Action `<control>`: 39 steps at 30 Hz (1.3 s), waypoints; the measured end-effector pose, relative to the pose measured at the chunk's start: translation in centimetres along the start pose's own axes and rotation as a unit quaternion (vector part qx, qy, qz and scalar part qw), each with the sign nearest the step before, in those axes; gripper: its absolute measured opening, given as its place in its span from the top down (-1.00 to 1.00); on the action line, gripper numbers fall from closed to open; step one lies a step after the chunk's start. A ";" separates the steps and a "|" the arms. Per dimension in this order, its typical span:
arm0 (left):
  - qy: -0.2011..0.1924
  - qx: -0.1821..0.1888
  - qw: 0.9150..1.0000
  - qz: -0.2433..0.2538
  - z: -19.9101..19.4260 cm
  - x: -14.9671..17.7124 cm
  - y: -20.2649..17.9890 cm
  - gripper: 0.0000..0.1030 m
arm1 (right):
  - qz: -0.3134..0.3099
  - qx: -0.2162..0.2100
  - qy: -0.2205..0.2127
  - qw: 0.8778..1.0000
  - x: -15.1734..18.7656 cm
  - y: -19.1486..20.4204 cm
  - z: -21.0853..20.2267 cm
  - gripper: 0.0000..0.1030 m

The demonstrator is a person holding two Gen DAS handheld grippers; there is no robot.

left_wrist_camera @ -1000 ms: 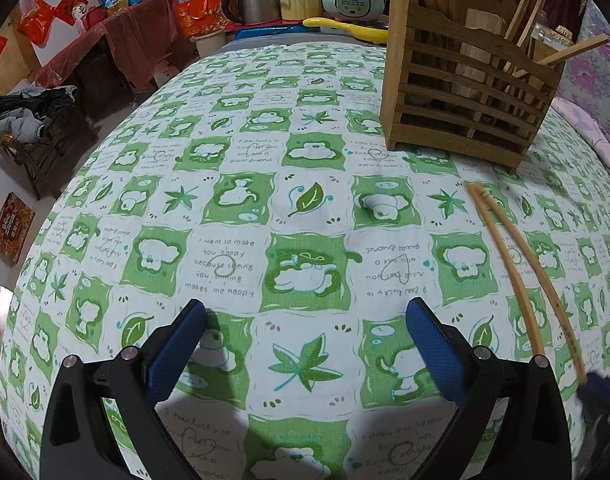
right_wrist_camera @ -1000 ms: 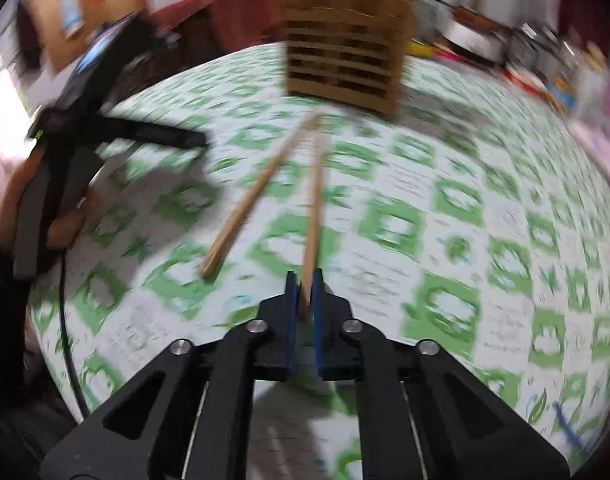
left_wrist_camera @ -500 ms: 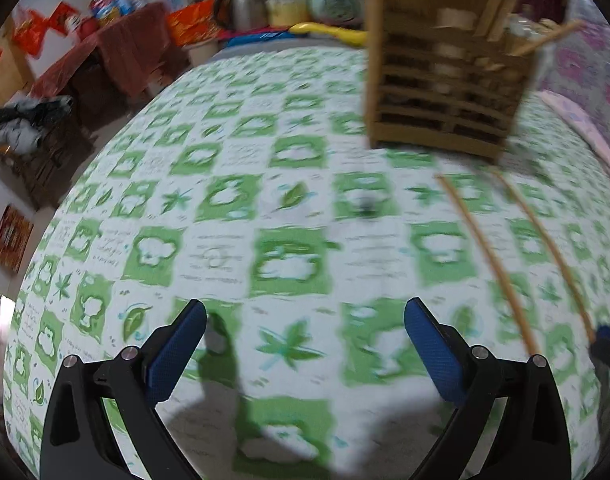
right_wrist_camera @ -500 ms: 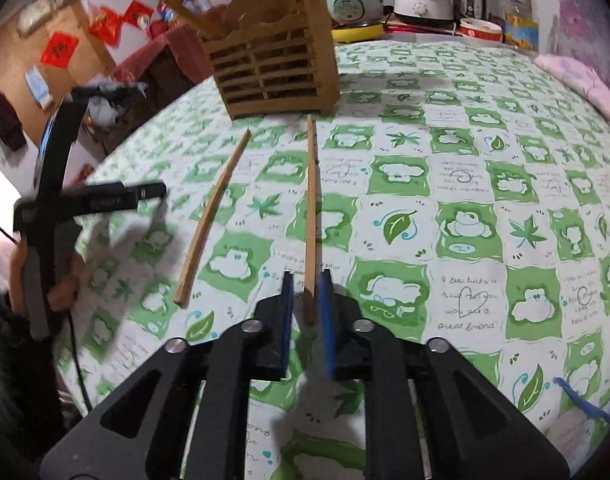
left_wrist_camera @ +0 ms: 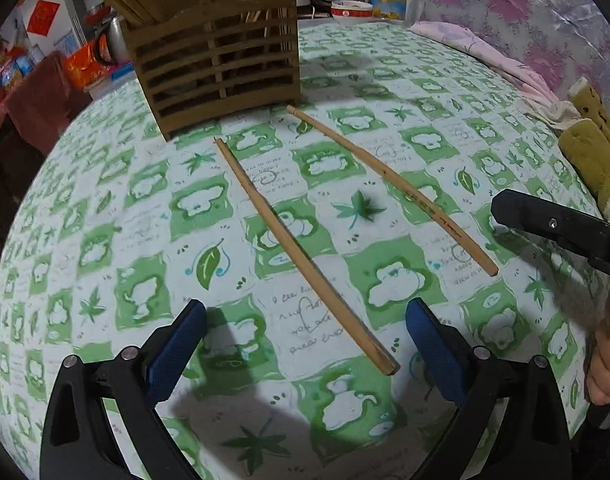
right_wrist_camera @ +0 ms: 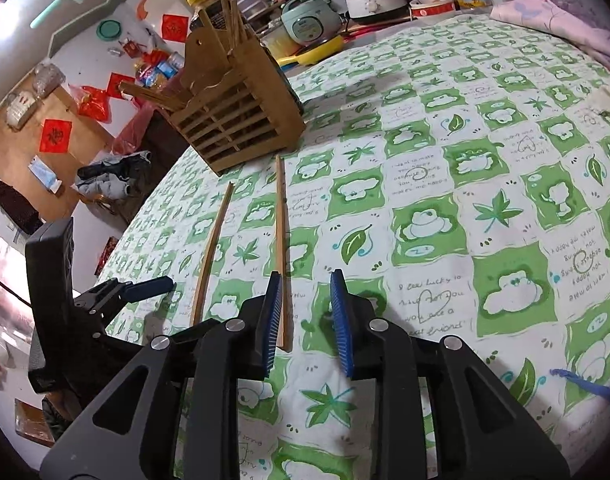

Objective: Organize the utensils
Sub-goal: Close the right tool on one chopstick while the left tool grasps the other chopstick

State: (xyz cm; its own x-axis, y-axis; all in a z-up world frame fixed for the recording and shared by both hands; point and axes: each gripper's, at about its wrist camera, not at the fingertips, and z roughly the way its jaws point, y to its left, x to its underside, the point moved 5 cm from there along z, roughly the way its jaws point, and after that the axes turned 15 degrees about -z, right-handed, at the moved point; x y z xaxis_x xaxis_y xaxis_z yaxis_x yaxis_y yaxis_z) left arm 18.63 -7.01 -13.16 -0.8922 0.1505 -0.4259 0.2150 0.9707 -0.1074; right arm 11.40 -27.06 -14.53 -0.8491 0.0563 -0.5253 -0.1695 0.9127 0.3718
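Wooden chopsticks point(left_wrist_camera: 301, 252) point(right_wrist_camera: 281, 240) lie flat on the counter point(left_wrist_camera: 425, 80) before the slatted holder point(left_wrist_camera: 217, 60). Our left gripper point(left_wrist_camera: 305, 336) and right gripper point(right_wrist_camera: 307, 320) both hover with fingers released; next we should clamp one stick's near end.

Desk covering: a cloth point(right_wrist_camera: 485, 152) printed in green and white squares with leaf and bear motifs lies ahead of both claws. Far edge, ahead of the right claw: a pale green rice cooker point(right_wrist_camera: 311, 14), a white pot point(right_wrist_camera: 375, 2), a red-and-white bowl point(right_wrist_camera: 431, 4) and a yellow utensil point(right_wrist_camera: 317, 54). Ahead and to the right: pink floral fabric point(left_wrist_camera: 485, 48). Far right of the left claw: a yellow plush item point(left_wrist_camera: 589, 148). Left of the right claw, off the desk: red paper squares point(right_wrist_camera: 55, 135) on a brown surface.
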 end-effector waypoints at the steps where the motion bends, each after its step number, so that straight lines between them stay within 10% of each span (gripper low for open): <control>1: 0.004 0.005 1.000 -0.006 0.1 -0.1 0.4 -0.91 | 0.001 0.000 -0.001 1.000 0.0 0.0 0.0 0.45; 11: -0.021 -0.041 0.994 -0.098 -1.5 -0.2 7.9 -0.91 | 0.001 -0.003 -0.001 1.000 0.1 0.0 -0.1 0.44; 36: -0.042 -0.062 0.996 -0.056 -2.2 0.3 6.0 -0.90 | -0.082 0.036 0.032 0.995 0.4 2.5 0.7 0.23; 39: -0.046 -0.048 0.997 -0.037 -2.6 0.9 4.6 -0.56 | -0.108 0.054 0.038 0.992 0.6 3.2 0.7 0.22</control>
State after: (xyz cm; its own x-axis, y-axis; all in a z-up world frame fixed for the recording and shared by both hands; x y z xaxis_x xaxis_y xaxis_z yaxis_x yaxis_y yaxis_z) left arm 17.79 -1.95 -11.69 -0.8629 0.0640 -0.5013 0.1070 0.9926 -0.0575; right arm 10.69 -23.84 -14.23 -0.8354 -0.1716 -0.5221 -0.2996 0.9386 0.1709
